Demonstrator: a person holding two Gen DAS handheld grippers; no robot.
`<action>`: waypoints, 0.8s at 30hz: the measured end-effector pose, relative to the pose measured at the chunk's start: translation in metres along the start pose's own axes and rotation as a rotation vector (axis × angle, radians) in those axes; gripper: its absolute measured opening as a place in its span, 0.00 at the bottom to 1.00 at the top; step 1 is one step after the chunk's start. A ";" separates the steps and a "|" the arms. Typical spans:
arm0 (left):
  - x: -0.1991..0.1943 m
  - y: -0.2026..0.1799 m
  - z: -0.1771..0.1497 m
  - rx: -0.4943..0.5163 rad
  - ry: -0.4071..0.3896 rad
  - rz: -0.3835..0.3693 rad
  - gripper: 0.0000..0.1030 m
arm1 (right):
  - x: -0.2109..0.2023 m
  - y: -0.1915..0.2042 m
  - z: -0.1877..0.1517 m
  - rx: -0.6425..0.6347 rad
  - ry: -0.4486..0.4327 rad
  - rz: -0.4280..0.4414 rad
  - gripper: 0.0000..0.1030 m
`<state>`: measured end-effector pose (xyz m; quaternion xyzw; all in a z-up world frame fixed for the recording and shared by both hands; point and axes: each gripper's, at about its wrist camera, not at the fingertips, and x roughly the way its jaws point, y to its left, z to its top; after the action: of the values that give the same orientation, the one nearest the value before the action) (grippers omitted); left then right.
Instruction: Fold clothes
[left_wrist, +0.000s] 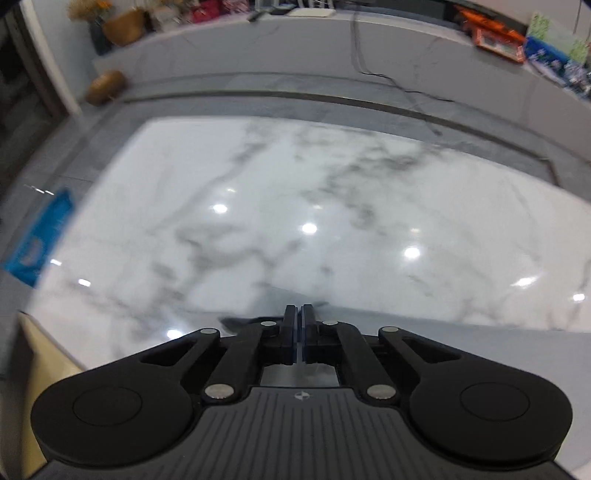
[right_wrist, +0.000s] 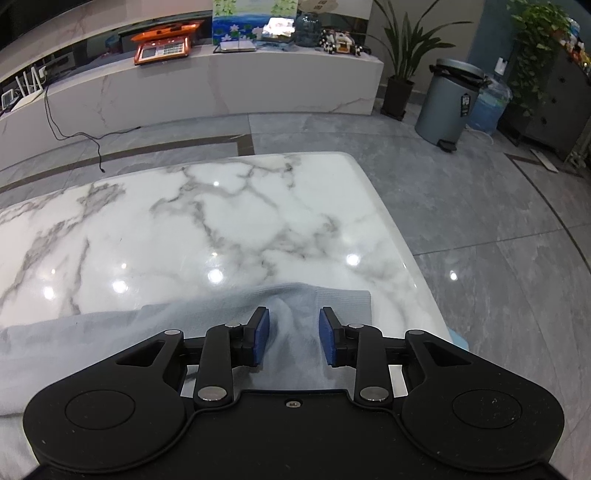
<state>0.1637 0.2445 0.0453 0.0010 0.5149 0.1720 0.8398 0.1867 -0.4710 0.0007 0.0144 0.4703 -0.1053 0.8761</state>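
The right gripper (right_wrist: 294, 325) is seen with its blue-padded jaws spread, a raised fold of pale grey, finely knitted garment (right_wrist: 207, 317) lying between them. The left gripper (left_wrist: 298, 314) has its jaws pressed together; whether cloth is pinched cannot be told through the blur. The garment lies along the near edge of the glossy, grey-veined marble table (right_wrist: 229, 206), whose rounded far corner gives onto grey tiled floor (right_wrist: 480, 206).
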 end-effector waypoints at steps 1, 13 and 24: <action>-0.003 0.004 0.003 0.014 0.000 0.045 0.01 | 0.000 -0.001 0.000 0.002 0.000 0.003 0.28; -0.038 0.001 0.003 0.086 -0.006 -0.029 0.24 | 0.000 0.000 -0.002 0.014 -0.016 0.002 0.29; -0.006 -0.019 -0.016 0.104 0.108 0.026 0.05 | -0.002 0.000 -0.004 0.017 -0.018 0.002 0.31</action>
<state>0.1528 0.2219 0.0390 0.0422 0.5675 0.1556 0.8074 0.1823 -0.4699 -0.0003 0.0214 0.4614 -0.1085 0.8803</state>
